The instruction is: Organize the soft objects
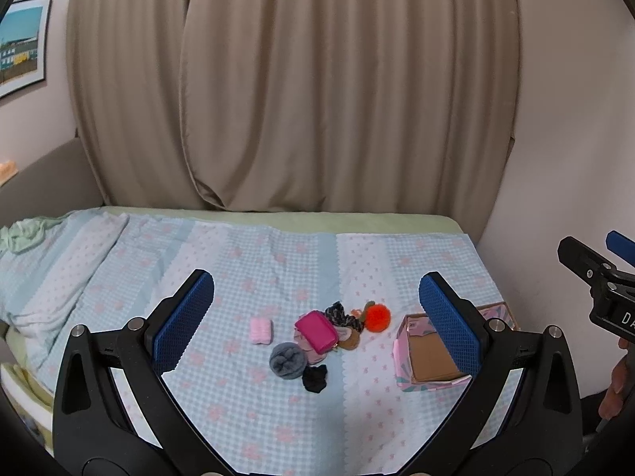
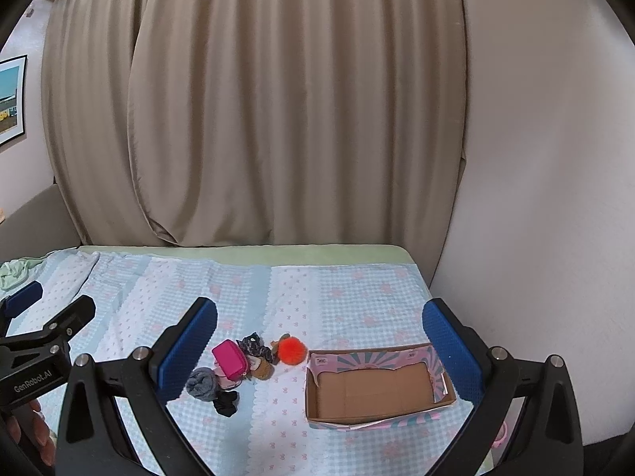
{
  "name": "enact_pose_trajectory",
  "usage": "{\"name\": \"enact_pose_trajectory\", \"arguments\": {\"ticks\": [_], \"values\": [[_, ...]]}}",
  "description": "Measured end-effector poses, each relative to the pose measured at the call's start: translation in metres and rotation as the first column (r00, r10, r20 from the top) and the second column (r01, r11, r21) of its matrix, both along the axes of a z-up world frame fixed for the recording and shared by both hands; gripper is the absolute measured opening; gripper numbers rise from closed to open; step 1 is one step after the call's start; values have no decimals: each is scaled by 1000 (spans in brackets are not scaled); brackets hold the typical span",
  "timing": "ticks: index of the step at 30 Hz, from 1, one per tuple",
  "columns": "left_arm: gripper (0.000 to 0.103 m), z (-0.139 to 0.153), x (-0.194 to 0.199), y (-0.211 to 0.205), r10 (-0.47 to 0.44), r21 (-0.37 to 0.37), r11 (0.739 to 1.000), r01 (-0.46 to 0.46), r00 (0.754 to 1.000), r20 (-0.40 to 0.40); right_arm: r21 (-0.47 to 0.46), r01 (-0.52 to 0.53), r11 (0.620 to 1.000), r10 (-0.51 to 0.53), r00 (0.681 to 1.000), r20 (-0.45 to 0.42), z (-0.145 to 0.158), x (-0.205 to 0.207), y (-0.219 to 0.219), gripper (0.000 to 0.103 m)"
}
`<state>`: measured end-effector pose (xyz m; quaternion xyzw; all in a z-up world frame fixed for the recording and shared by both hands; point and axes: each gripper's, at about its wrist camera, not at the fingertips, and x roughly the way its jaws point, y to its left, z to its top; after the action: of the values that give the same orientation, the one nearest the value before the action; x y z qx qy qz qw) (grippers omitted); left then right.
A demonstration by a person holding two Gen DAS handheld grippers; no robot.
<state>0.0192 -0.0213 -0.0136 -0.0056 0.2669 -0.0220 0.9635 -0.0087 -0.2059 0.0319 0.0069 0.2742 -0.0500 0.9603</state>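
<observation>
A small pile of soft things lies on the bed: a magenta pouch [image 1: 316, 331] [image 2: 229, 358], an orange pompom [image 1: 377, 317] [image 2: 292, 350], a grey rolled sock [image 1: 287, 359] [image 2: 202, 384], a black scrunchie [image 1: 315, 378] [image 2: 226, 402], a dark patterned scrunchie [image 1: 340, 314] and a pink roll [image 1: 261, 330]. An empty cardboard box [image 1: 430, 359] [image 2: 375, 389] with pink patterned sides sits to their right. My left gripper [image 1: 316, 313] is open above the pile, holding nothing. My right gripper [image 2: 319, 341] is open and empty, above the pile and box.
The bed carries a blue checked blanket [image 1: 258, 261] [image 2: 337, 293] with a rumpled fold at the left. Beige curtains [image 1: 293, 87] hang behind it. A wall [image 2: 535, 198] borders the bed's right side. A green cloth [image 1: 22, 236] lies at the far left.
</observation>
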Motion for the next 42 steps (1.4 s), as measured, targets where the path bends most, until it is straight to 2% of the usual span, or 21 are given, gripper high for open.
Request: {"name": "enact_pose_trajectory", "arguments": {"ticks": [7,12,18,22,25,30,33,34,38,42], "values": [[102,0,0,16,32,-7,999,-32,999,-12,-12,-51,999,51,999,-1,-5,10,18,103],[102,-11,8,46,57,2,998,-57,996,-63,27,-95,995,96,995,-17,-18,23,40,103],[102,-34,30,92,79,-5,997,-81,987,-138,59,-122,991,127,988,-85,-52,53,79,103],[102,-64,57,124,80,-16,996,-85,975,-207,69,-131,989,139,980,-142,-89,82,109,103],[102,-95,86,142,50,-11,998,-55,965,-257,56,-126,990,134,975,-177,-125,104,125,103],[102,-173,144,168,5,-27,1000,-15,937,-349,39,-133,990,138,968,-208,-190,135,139,103],[102,-221,174,167,-15,-6,1000,13,930,-367,2,-143,990,139,958,-252,-238,154,147,103],[102,-246,186,166,-20,1,1000,23,923,-385,-9,-153,988,145,952,-268,-259,162,151,103],[102,-315,221,159,-58,-23,998,53,898,-436,-4,-171,985,161,936,-312,-315,185,156,103],[102,-365,248,150,-92,-36,996,85,883,-460,-12,-173,985,159,928,-336,-360,209,160,103]]}}
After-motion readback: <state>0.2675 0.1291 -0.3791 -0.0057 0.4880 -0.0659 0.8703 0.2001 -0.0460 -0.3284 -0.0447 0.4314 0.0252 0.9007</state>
